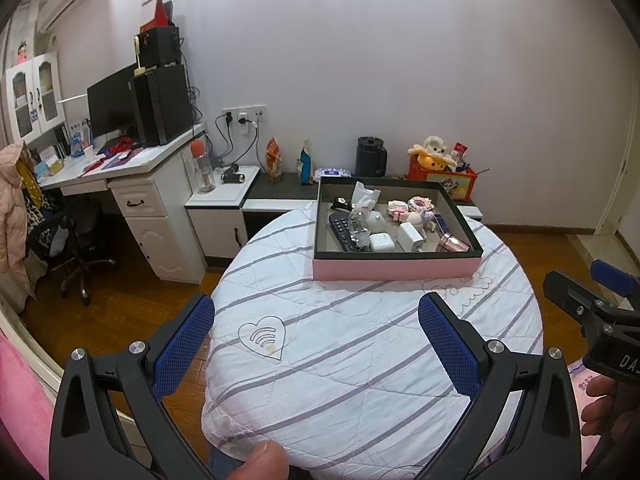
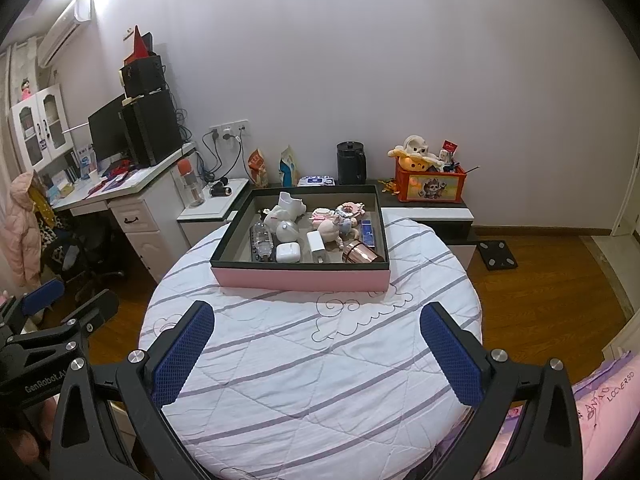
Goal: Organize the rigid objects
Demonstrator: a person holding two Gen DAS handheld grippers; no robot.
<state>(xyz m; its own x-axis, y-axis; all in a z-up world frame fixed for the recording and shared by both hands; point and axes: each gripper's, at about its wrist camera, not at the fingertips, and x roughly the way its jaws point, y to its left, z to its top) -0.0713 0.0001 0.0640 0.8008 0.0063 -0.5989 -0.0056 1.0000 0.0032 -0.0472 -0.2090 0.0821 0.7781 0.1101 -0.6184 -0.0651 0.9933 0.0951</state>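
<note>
- Left tongs [image 1: 316, 336]: blue-padded fingers spread wide, nothing between them, held above the near part of the round surface [image 1: 360, 360].
- Right tongs [image 2: 316, 340]: fingers likewise spread wide and empty, above the near edge of the same surface [image 2: 320, 380]. In the left wrist view the right tongs show at the right edge [image 1: 592, 292]; in the right wrist view the left tongs show at the left edge [image 2: 64, 304].
- Surface covering: a white quilted cloth with grey stripes; a stitched heart [image 1: 264, 336] lies just ahead of the left tongs, a stitched cloud outline [image 2: 360, 312] ahead of the right tongs.
- Task items: all sit inside a shallow pink-sided tray [image 2: 300, 278] with a dark rim, at the far side of the surface, well apart from both tongs.
- Tray contents: a black remote [image 1: 340, 230] at the left, a clear plastic bottle [image 2: 264, 242] lying on it, a white earbud case [image 2: 288, 251], a white charger plug [image 2: 317, 245], a rose-gold cylinder [image 2: 362, 254] on its side at the near right corner, a blue box [image 2: 368, 232], and pale figurines [image 2: 334, 228] in the middle and rear.
- Beyond the surface: a low dark shelf with a black kettle [image 2: 351, 162] and an orange crate of toys [image 2: 430, 184]; a white desk with a monitor [image 1: 110, 106] stands to the left.
</note>
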